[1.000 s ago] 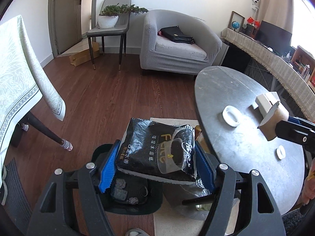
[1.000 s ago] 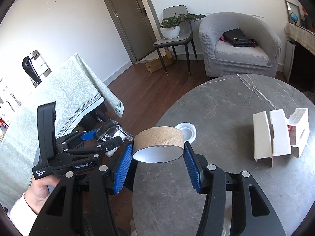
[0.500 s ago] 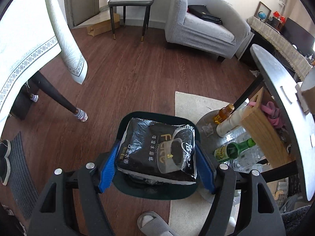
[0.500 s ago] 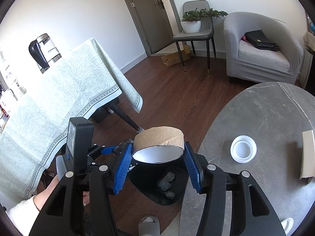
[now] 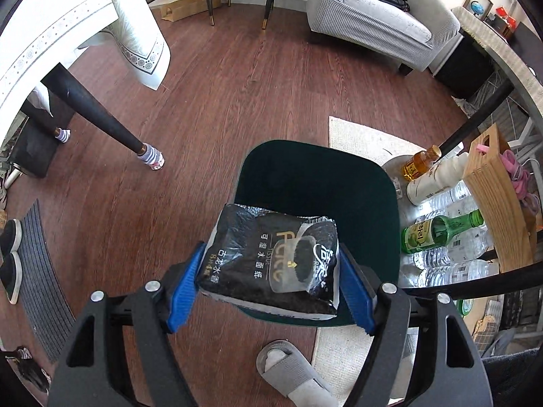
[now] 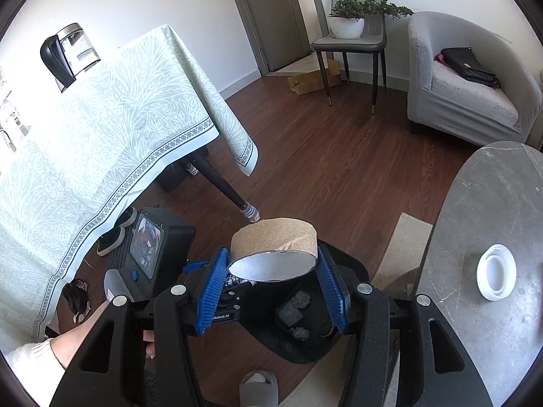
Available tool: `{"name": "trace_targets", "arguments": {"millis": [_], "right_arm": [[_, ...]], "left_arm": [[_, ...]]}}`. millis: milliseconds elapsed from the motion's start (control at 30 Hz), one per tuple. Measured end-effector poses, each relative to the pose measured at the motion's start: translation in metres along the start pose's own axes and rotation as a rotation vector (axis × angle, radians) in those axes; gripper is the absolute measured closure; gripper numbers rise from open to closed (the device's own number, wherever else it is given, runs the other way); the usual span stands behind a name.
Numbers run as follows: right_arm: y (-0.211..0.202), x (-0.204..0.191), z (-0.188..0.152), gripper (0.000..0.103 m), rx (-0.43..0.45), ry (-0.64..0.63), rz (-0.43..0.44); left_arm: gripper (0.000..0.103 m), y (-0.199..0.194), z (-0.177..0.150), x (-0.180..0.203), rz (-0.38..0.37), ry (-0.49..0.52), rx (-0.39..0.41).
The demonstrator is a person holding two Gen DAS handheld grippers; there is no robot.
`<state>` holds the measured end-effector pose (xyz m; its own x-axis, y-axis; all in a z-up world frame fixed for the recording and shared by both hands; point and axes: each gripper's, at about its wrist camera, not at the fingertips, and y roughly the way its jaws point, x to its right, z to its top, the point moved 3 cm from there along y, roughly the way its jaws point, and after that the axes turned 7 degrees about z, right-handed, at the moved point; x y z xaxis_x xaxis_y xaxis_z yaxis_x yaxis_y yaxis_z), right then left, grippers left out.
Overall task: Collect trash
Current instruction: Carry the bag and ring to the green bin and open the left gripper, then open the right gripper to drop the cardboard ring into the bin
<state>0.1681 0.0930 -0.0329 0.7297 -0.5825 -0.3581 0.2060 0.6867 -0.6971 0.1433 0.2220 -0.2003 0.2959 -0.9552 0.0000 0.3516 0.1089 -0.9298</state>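
Note:
My left gripper (image 5: 271,285) is shut on a black tissue pack (image 5: 271,264) with white and gold print, held right above the open dark green trash bin (image 5: 298,169) on the floor. My right gripper (image 6: 271,288) is shut on a brown cardboard roll (image 6: 275,247) with a white inner face, held above the same bin (image 6: 305,346), which has crumpled scraps inside. The left gripper's body (image 6: 152,254) shows in the right wrist view, just left of the bin.
A round grey stone table (image 6: 492,210) at the right carries a white lid (image 6: 496,272). Under it stand bottles (image 5: 441,230) and a wooden rack (image 5: 499,203). A cloth-covered table (image 6: 101,118), its leg (image 5: 101,118), a grey slipper (image 5: 292,369) and an armchair (image 6: 468,95) surround the bin.
Both grippers moved away from the stone table and lower over the bin. The tissue pack now hangs inside the bin's outline, and the roll has come above the bin.

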Motion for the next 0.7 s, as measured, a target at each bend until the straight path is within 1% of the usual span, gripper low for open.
{"name": "trace_targets", "arguments": {"millis": [100,200,300,400,467,500,533,567,700], "right_arm": [[0.014,-0.002,-0.003,0.049,-0.022,-0.004,-0.006],[0.026,-0.003,-0.005,0.049,-0.039,-0.007,-0.017],[0.032,-0.006,-0.004,0.049,-0.038,-0.014,-0.03],[0.035,-0.01,-0.002,0.049,-0.035,-0.025,-0.039],[0.036,-0.011,-0.002,0.049,-0.037,-0.029,-0.046],[0.038,-0.011,-0.001,0.049,-0.039,-0.029,-0.048],[0.04,-0.011,-0.002,0.049,-0.044,-0.031,-0.051],[0.043,-0.011,-0.003,0.049,-0.053,-0.032,-0.056],[0.058,-0.014,-0.006,0.049,-0.084,-0.041,-0.065]], "left_arm": [[0.026,-0.001,0.0,-0.005,-0.019,-0.008,0.014],[0.02,-0.005,0.0,-0.009,-0.045,-0.022,0.029],[0.015,-0.009,0.0,-0.014,-0.073,-0.037,0.043],[0.013,-0.01,0.002,-0.017,-0.096,-0.051,0.045],[0.013,-0.013,0.003,-0.02,-0.091,-0.05,0.064],[0.014,-0.015,0.004,-0.021,-0.076,-0.053,0.076],[0.017,-0.017,0.004,-0.022,-0.068,-0.058,0.082],[0.022,-0.019,0.004,-0.024,-0.065,-0.068,0.083],[0.03,-0.033,0.007,-0.035,-0.071,-0.118,0.117]]}}
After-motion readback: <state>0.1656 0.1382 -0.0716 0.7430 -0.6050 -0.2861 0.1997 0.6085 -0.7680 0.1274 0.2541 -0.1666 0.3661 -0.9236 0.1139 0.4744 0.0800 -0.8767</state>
